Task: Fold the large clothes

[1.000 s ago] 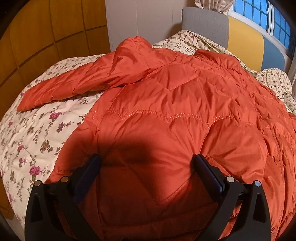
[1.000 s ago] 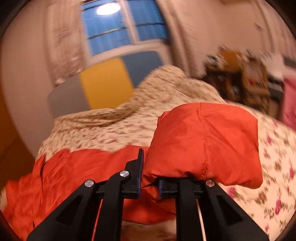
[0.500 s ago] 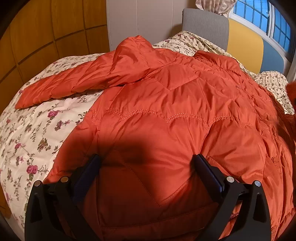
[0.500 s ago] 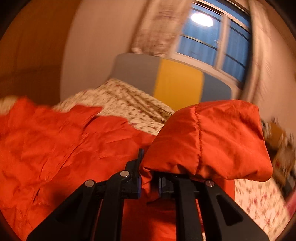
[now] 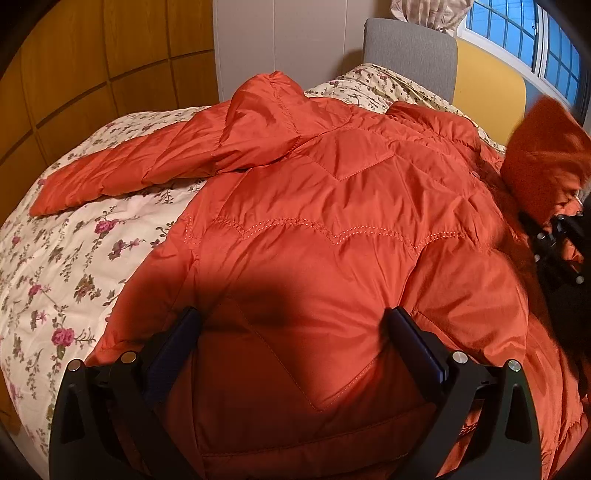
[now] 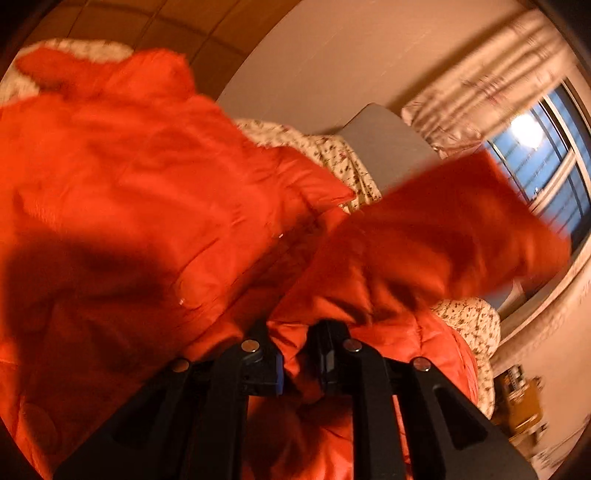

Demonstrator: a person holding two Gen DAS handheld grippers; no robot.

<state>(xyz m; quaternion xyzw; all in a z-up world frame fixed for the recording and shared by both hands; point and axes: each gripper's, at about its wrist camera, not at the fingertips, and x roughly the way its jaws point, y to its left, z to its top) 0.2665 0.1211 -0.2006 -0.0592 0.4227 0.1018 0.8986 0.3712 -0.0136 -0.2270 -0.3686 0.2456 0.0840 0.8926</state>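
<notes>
A large orange quilted jacket (image 5: 332, 206) lies spread back-up on a floral bed (image 5: 74, 258). Its left sleeve (image 5: 122, 173) stretches out to the left. My left gripper (image 5: 291, 325) is open, its fingers pressing down on the jacket's lower back. My right gripper (image 6: 299, 354) is shut on the jacket's right sleeve (image 6: 443, 236) and holds it lifted over the jacket's body (image 6: 122, 177). The lifted sleeve (image 5: 546, 147) and the right gripper (image 5: 557, 243) also show at the right edge of the left wrist view.
A grey and yellow headboard (image 5: 410, 55) stands at the bed's far end under a window (image 5: 517, 33) with a curtain (image 6: 480, 92). Wooden wall panels (image 5: 92, 62) line the left side. Cluttered furniture (image 6: 521, 406) stands off the bed's right.
My right gripper has swung the held sleeve from the bed's right side inward over the jacket's body; it now enters the left wrist view. The left gripper stays open in place.
</notes>
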